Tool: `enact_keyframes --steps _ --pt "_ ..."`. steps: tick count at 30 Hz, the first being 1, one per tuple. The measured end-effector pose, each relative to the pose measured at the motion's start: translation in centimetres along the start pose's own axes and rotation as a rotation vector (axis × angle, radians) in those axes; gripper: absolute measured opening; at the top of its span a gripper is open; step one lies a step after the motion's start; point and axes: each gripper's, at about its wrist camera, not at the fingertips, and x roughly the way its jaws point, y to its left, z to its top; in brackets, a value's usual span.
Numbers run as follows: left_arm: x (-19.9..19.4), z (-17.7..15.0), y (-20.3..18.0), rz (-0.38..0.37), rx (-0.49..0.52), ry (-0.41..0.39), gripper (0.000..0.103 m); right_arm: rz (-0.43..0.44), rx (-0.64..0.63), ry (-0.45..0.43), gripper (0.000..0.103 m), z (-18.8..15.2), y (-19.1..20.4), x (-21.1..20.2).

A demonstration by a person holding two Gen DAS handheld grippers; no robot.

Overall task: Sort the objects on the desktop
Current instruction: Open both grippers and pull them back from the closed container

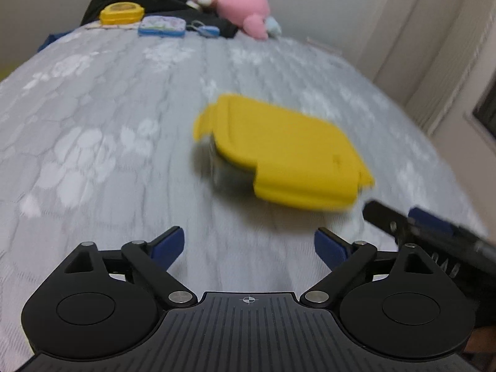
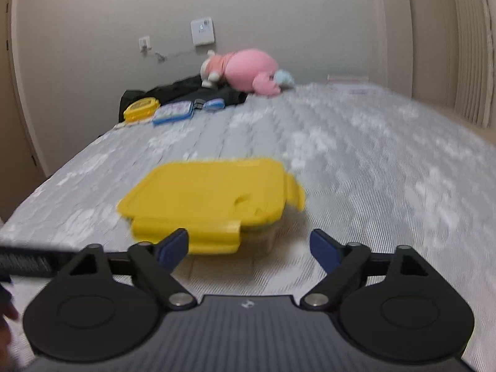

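A grey quilted bed cover [image 2: 356, 161] with pale flower patches is filling both views; this is a bed, sitting against a plain beige wall [image 2: 93, 31]. A white wall panel [image 2: 203, 32] and a small socket [image 2: 144, 43] are showing on that wall. Curtain folds [image 2: 471, 62] are hanging at the right.

At the far end a pink plush toy [image 2: 245, 69] is lying on dark clothing [image 2: 186, 90]. Near it, left, a small yellow box [image 2: 141, 108], a blue-edged tin [image 2: 172, 112] and a small blue item [image 2: 214, 104] are lying in a row.

The yellow-lidded container [image 2: 204, 195] is sitting mid-bed, lid on, clear base showing under it; frames are blurred.

The left claw [image 1: 249, 246] is standing wide, nothing between its blue pads, with the yellow-lidded container [image 1: 279, 152] ahead and to the right, apart from it. The right claw [image 2: 249, 246] is also standing wide and empty; the container's near flap is showing just past its left finger [image 2: 173, 246], contact unclear. The right claw is also poking in at the right edge of the left wrist view [image 1: 427, 226].
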Motion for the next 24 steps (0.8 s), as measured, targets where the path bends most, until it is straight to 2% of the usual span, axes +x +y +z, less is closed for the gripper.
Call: enact_keyframes --steps 4,6,8,13,17,24 --pt "-0.7 -0.9 -0.9 0.057 0.037 -0.014 0.101 -0.016 0.098 0.076 0.090 -1.0 -0.9 -0.4" --pt "-0.8 -1.0 -0.8 0.086 0.038 -0.028 0.103 -0.020 0.138 0.082 0.095 -1.3 -1.4 -0.8" --pt "-0.9 -1.1 -0.7 0.123 0.033 -0.037 0.103 -0.055 0.096 0.061 0.103 -1.5 -1.1 -1.4" --pt "0.0 -1.1 -0.8 0.144 0.045 0.004 0.103 -0.097 -0.059 0.039 0.103 -2.1 0.2 -1.4" --pt "-0.1 -1.1 -1.2 0.171 0.070 -0.010 0.103 -0.092 -0.046 0.069 0.103 -2.3 0.2 -0.8" --pt "-0.9 -1.0 -1.6 0.148 0.081 -0.094 0.103 -0.114 -0.043 0.031 0.103 -2.1 0.0 -1.2"
